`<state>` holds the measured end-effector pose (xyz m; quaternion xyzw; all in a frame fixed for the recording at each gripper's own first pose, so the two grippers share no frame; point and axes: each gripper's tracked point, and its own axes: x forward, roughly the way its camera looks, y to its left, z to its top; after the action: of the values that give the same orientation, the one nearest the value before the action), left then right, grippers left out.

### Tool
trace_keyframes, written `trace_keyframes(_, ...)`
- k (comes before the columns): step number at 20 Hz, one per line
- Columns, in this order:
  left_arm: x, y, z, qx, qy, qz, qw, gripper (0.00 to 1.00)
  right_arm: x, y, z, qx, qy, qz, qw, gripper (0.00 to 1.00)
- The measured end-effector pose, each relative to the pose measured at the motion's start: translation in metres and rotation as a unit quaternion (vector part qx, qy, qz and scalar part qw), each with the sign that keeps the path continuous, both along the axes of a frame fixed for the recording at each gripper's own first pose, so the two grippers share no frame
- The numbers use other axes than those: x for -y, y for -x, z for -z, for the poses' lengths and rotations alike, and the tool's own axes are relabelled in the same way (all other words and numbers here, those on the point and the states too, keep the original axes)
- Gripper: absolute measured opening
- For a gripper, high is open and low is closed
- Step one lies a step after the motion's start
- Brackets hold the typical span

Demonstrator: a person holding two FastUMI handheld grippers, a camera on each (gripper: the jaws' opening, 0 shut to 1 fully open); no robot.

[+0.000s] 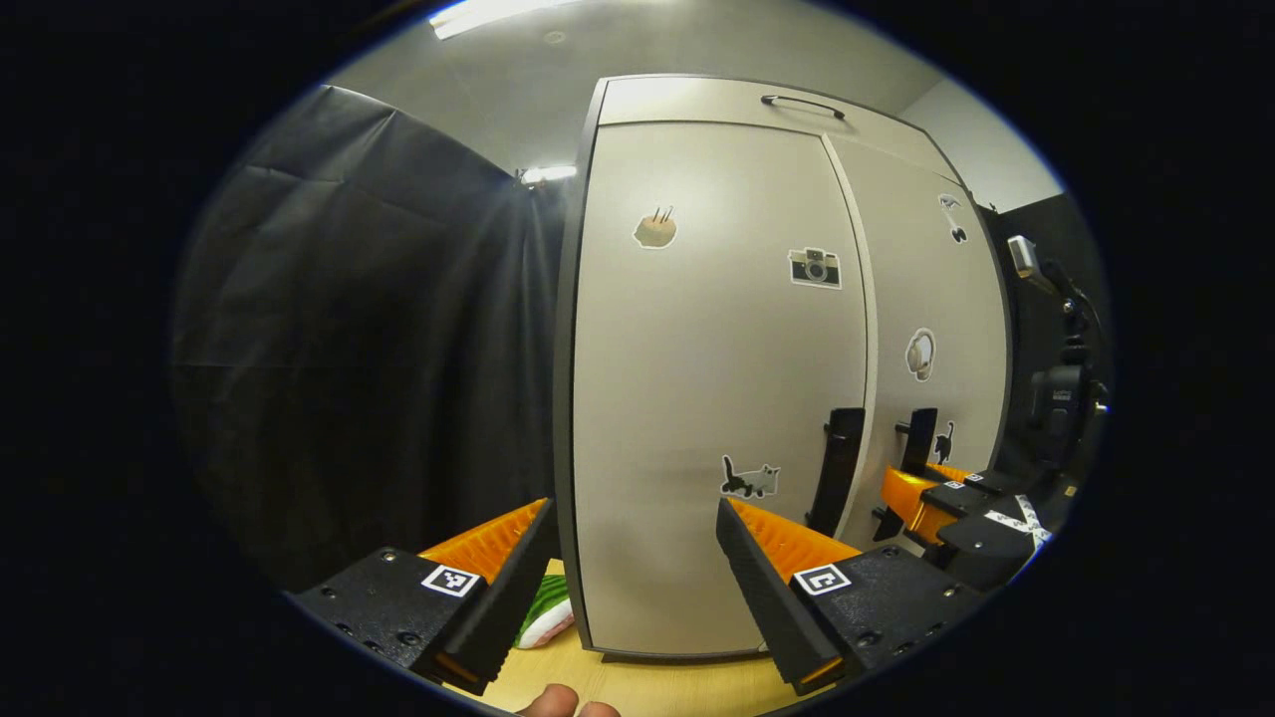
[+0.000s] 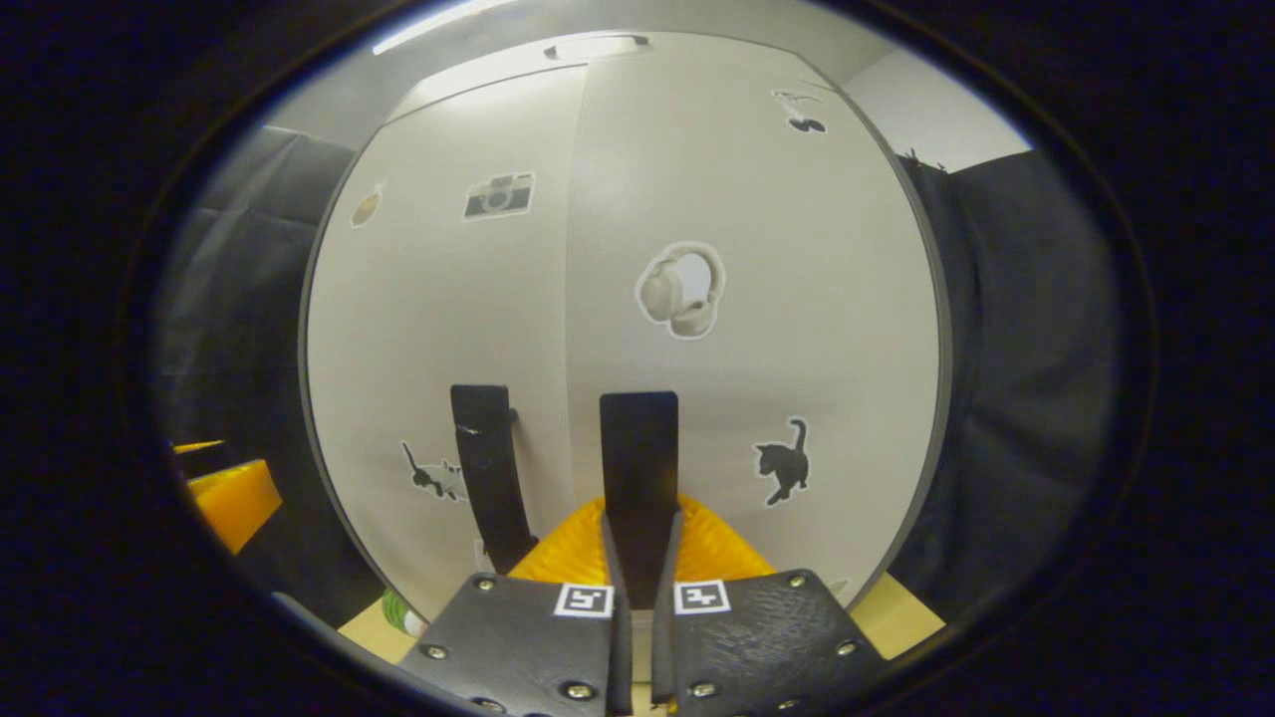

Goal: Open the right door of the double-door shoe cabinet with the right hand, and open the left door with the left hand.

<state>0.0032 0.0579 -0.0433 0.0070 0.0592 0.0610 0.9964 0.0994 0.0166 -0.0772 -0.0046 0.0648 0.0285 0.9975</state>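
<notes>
The pale grey shoe cabinet [image 1: 697, 398] stands upright with both doors flush. Its left door [image 1: 717, 329] carries camera and cat stickers and a black vertical handle [image 1: 840, 468]. My left gripper [image 1: 633, 510] is open in front of the left door's outer half, well left of that handle. The right door [image 2: 777, 249] has a headphone sticker and its own black handle [image 2: 639, 448]. My right gripper [image 2: 642, 518] is shut on this handle, one finger on each side. It shows farther off in the left gripper view as the right gripper [image 1: 931, 488].
A green and white shoe [image 1: 546, 612] lies on the wooden floor [image 1: 657, 687] by the cabinet's left corner. Black cloth [image 1: 359, 349] hangs on the left. A camera on a stand [image 1: 1061, 398] is at the right. The left gripper [image 2: 234, 498] sits at the edge.
</notes>
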Motion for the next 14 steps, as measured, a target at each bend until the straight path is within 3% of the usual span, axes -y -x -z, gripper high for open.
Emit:
trace_keyframes(7, 0.025, 0.009, 0.004, -0.008, 0.023, 0.025, 0.999, 0.99, 0.008, 0.026, -0.005, -0.018, -0.025, -0.057, 0.998, 0.08)
trace_keyframes(14, 0.039, 0.018, 0.001, -0.007, 0.018, 0.043, 0.999, 0.99, 0.02, 0.039, -0.006, -0.032, -0.034, -0.086, 0.995, 0.08)
